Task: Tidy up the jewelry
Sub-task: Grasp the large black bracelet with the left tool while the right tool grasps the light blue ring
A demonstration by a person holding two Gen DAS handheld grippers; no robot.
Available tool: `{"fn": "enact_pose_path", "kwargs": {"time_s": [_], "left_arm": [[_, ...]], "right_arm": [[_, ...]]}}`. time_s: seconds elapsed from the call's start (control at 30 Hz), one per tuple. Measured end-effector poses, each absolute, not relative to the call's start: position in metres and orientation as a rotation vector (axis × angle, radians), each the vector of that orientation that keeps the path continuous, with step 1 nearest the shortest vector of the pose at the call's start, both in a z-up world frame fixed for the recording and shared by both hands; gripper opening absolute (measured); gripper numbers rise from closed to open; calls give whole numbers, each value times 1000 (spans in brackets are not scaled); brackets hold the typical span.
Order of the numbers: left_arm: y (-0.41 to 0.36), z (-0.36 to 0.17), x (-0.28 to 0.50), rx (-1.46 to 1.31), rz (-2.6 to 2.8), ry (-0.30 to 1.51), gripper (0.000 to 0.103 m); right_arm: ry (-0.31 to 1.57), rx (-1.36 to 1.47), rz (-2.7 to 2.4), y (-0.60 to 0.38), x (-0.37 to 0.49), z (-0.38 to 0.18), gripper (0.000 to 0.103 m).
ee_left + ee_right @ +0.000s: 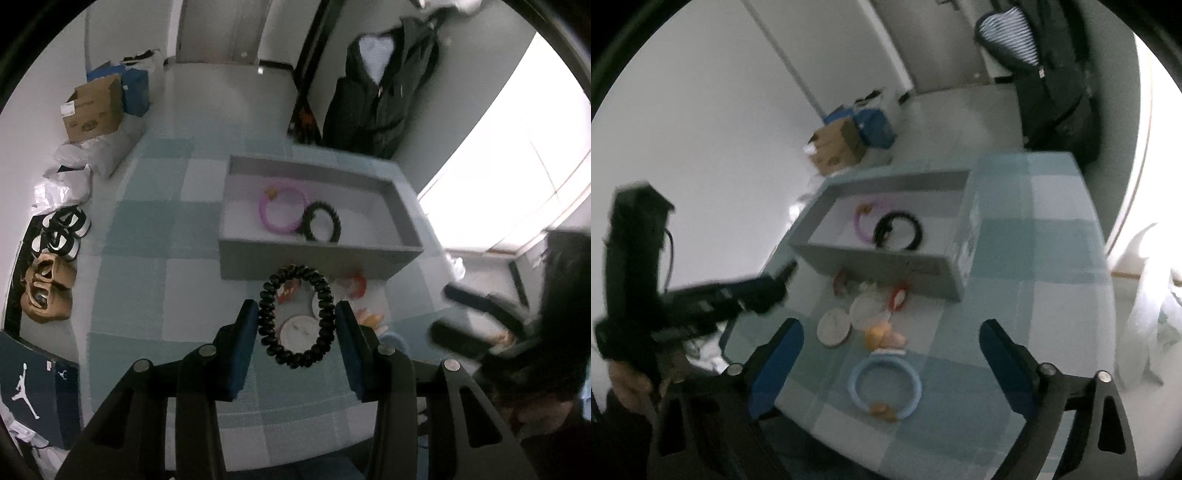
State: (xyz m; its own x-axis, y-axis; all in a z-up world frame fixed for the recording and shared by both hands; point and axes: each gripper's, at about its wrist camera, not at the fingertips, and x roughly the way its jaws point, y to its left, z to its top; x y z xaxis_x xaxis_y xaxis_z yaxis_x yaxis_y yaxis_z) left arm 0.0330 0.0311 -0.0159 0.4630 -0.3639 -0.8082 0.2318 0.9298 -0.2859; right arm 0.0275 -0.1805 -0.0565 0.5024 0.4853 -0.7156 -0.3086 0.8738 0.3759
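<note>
Left wrist view: my left gripper [297,325] has its jaws clamped on a black spiral hair tie [296,317], held at frame centre just below the grey box [321,258], which holds a purple ring [282,213] and another black tie [320,226]. Right wrist view: my right gripper [890,354] has its jaws wide apart around a light blue ring [884,387] lying on the checked worktop [1034,295].

White walls [701,110], pale floor [221,99], bright window [517,147].
</note>
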Motion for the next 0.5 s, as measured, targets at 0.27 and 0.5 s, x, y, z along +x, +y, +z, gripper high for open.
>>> {"fn": "enact_pose_path", "kwargs": {"time_s": [0.27, 0.5], "left_arm": [[48, -11, 43, -229, -357, 993, 37], [58, -2, 41, -246, -341, 959, 37]], "right_arm": [[1030, 134, 523, -159, 21, -78, 86], [1046, 0, 538, -143, 6, -89, 86]]}}
